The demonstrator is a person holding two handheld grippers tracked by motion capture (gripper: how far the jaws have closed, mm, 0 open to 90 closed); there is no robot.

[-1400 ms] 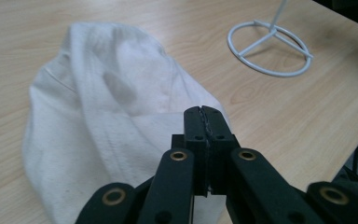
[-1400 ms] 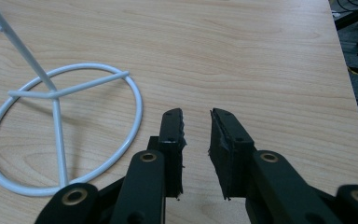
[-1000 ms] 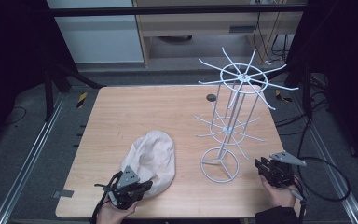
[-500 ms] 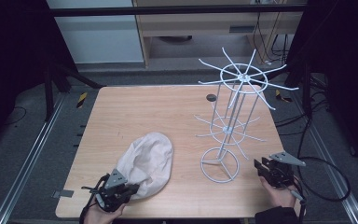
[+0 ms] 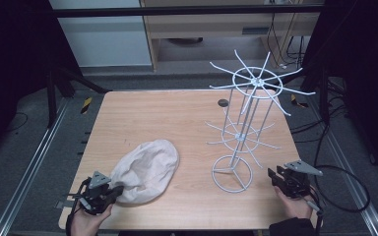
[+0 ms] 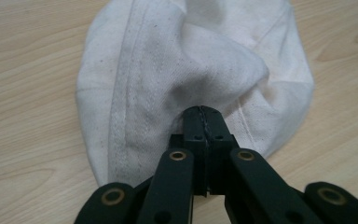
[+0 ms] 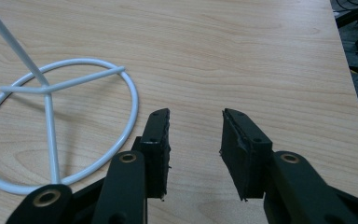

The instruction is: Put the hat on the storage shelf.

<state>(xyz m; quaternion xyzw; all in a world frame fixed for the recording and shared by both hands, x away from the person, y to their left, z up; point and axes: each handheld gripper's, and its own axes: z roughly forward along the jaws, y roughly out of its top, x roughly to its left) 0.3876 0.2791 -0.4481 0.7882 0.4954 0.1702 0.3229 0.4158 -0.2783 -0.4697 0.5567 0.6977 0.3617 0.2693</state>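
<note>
A cream cloth cap (image 5: pixel 147 169) lies on the wooden table (image 5: pixel 167 118) at the front left. My left gripper (image 5: pixel 114 189) is shut on the cap's near edge. In the left gripper view the fabric (image 6: pixel 191 60) bunches up toward the closed jaw tips of the left gripper (image 6: pixel 204 112). A white wire rack (image 5: pixel 241 132) with spoke arms stands at the right. My right gripper (image 5: pixel 274 176) rests beside the rack's base ring (image 7: pixel 51 88). The right gripper (image 7: pixel 196 116) is open; its jaws have just been opening, with only bare table between them.
A small dark round spot (image 5: pixel 223 103) sits on the table behind the rack. Metal frame rails run along both sides of the table, with cables on the floor at the right. The table's right edge is close to my right gripper.
My left gripper has moved toward the front left corner, dragging the cap's near edge with it. The right hand has stayed in place.
</note>
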